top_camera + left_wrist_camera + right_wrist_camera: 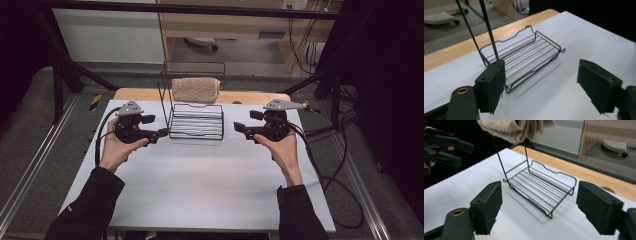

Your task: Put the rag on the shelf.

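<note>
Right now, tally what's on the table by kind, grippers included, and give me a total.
Wire rack: 1
Beige towel, hung over the rack's top bar: 1
Hand-held grippers, jaws apart and holding nothing: 2, the left gripper and the right gripper
Total: 4

Wire rack (196, 121) at upper centre of the high view, standing on the table (200, 175). Towel (195, 89) draped over the rack's top bar, above and behind its tray. Left gripper (162, 133) just left of the rack, right gripper (239, 128) just right of it, both above the table, rack between them. Forearms entering from bottom left and bottom right.
</note>
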